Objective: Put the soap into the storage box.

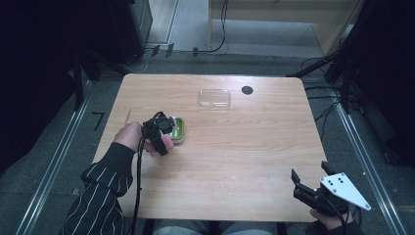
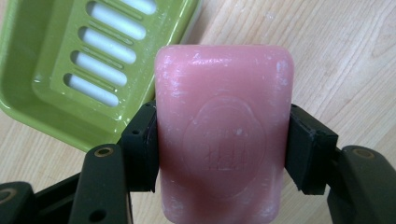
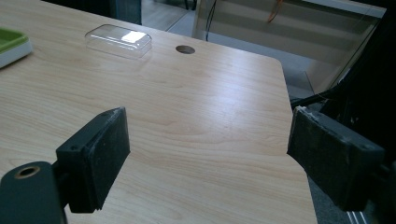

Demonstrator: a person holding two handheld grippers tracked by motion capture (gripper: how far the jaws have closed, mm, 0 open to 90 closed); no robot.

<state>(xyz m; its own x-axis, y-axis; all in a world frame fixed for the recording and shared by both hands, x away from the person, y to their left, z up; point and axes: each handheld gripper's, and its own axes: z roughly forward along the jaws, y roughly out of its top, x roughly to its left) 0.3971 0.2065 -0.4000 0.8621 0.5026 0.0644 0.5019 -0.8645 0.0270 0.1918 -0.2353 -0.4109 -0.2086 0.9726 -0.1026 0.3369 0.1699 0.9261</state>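
While L gripper [image 2: 219, 154] clamps pink soap [image 2: 224, 130] beside green dish [image 2: 70, 60], its embossed oval stamp is unreadable; R gripper [image 3: 210, 154] gapes, w/ nothing between jaws.

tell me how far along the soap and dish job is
Done: the clear lid lies apart on the table. In hand: left tongs grip the pink soap beside the empty green dish. Left, probably: seating soap, fitting lid. Right tongs wait open.

Evenly lit table [image 1: 235, 147], dark surroundings in the high view. Soft glare on the clear lid [image 3: 119, 41] and wood; near jaws slightly blurred, soap [image 2: 224, 135] sharp.
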